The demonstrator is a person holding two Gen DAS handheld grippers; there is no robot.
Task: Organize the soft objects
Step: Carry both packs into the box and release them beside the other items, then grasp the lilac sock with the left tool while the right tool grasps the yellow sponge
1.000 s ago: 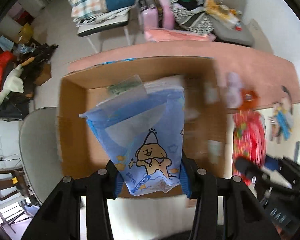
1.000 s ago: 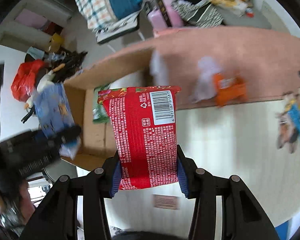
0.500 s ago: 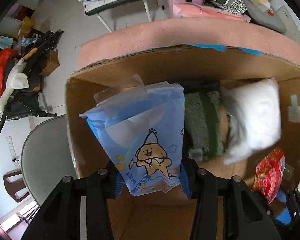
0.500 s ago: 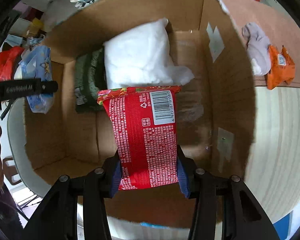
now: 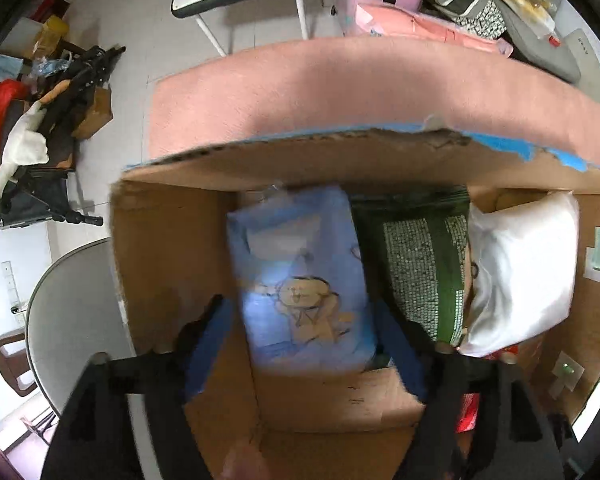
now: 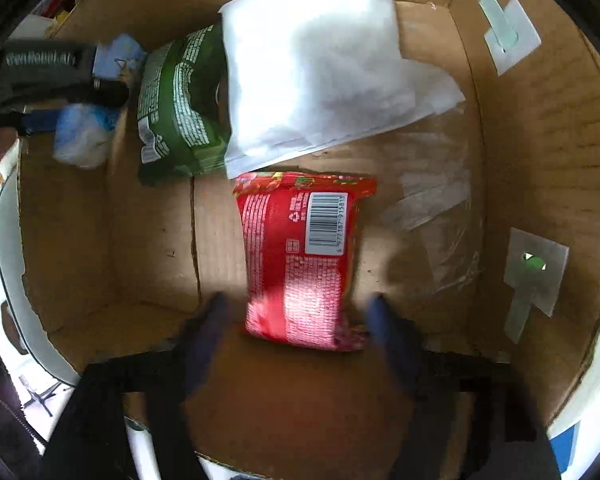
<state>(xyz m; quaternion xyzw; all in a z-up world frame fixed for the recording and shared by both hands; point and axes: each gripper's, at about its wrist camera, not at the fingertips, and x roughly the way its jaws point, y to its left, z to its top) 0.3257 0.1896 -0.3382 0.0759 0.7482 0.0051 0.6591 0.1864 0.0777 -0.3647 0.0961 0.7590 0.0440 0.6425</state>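
A: What is the left hand-held gripper (image 5: 304, 324) doing?

B: It points down into the box (image 5: 168, 248). Its jaws are opening, and the blue pack (image 5: 300, 276) lies between them, released; the fingers (image 5: 208, 340) stand clear of its sides. Just right of it is the green bag (image 5: 420, 264), and farther right the white pillow (image 5: 524, 272).

A: And the right hand-held gripper (image 6: 296, 320)?

B: Also over the box floor, with jaws opening. The red packet (image 6: 300, 256) is between the fingers (image 6: 388, 332), barcode side up, and they do not press it. Ahead of this gripper the pillow (image 6: 316, 60) touches the packet's far end. The green bag (image 6: 180, 100) is ahead and to the left, against the pillow.

A: Does the right view show the other gripper?

B: Yes, far left, blurred, with the blue pack (image 6: 84, 132) under it.
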